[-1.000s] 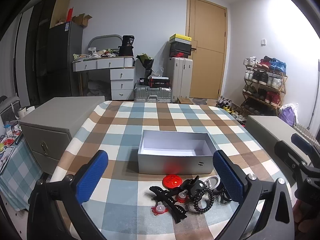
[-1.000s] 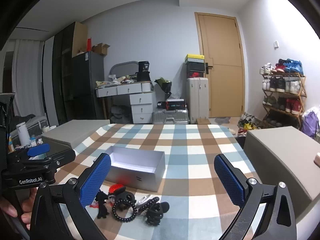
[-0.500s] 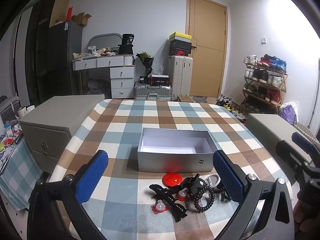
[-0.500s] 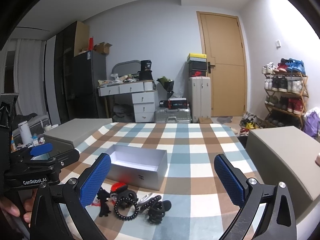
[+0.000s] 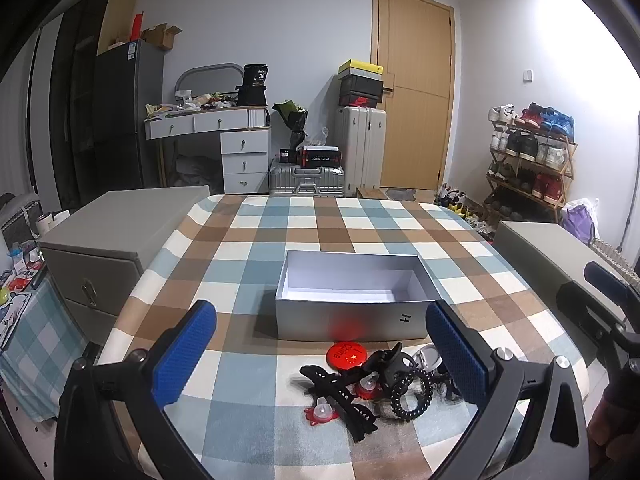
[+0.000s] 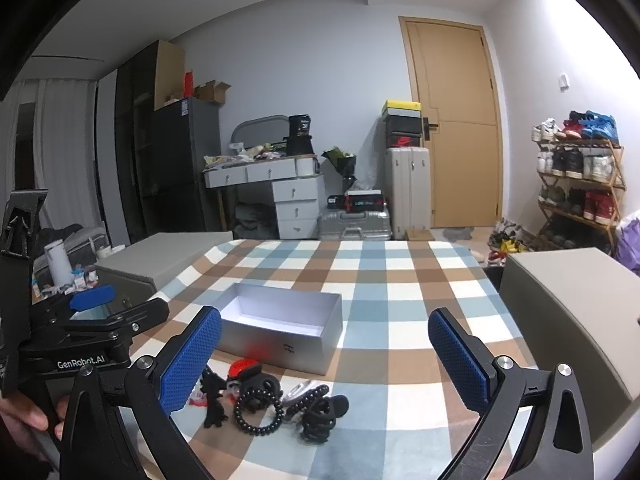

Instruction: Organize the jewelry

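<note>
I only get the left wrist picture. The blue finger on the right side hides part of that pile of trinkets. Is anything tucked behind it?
Observer: Yes. The right wrist view shows a coiled black hair tie at the pile's right end, lying on the checked tablecloth.
Operator: Is my gripper anywhere in that other view?
Observer: The left gripper sits at its left edge, with white lettering on its black body.
Operator: Who holds it?
Observer: A hand grips its handle, low in the corner.
Operator: And the box?
Observer: The silver box looks empty from that side too.
</note>
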A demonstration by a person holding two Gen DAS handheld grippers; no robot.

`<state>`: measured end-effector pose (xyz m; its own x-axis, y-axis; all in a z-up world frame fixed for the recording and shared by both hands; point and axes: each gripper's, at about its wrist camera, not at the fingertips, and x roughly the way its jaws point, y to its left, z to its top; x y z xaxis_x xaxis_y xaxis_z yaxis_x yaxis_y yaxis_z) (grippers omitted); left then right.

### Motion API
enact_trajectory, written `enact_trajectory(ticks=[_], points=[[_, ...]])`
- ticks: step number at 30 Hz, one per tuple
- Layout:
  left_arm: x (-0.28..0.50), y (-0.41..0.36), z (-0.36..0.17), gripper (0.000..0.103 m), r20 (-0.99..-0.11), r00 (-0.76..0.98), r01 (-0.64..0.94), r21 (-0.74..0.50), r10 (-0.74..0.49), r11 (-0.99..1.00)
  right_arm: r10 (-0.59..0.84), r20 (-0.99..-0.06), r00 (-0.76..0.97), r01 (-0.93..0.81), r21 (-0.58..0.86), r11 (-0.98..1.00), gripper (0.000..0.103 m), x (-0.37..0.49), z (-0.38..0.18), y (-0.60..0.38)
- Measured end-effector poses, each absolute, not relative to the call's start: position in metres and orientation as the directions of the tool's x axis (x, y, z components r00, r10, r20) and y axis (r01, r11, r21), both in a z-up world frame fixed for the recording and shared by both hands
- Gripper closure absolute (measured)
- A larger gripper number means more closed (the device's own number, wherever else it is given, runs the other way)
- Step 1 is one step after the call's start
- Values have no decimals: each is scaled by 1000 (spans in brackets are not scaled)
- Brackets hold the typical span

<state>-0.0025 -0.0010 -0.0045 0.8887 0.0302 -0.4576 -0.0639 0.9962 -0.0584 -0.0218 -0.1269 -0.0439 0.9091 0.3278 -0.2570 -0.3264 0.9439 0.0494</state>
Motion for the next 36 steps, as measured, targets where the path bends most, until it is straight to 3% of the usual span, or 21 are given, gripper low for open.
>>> enact_trajectory(ticks=[5,14,21,28,33,36], points=[[-1,0,-9,1,-465,885,-64,-52,32,997,337,-282,898,-342,36,939,0,-18,-53,-125],[3,8,-28,1,-514,857,-84,-50,47,995,362,-408,838,-389,19,921,0,-2,-97,-117],[7,14,-47,1,-564,825,-96,-61,45,993,427,-499,754,-406,156,900,2,25,-118,-126],[11,18,-54,1,-584,811,-101,-76,37,992,495,-567,659,-393,302,869,34,45,-142,-133],[12,20,-58,1,-588,808,-102,-79,36,992,509,-572,643,-381,338,861,49,48,-151,-137],[12,22,-59,1,-595,803,-102,-87,30,991,538,-566,624,-399,362,843,72,48,-152,-137]])
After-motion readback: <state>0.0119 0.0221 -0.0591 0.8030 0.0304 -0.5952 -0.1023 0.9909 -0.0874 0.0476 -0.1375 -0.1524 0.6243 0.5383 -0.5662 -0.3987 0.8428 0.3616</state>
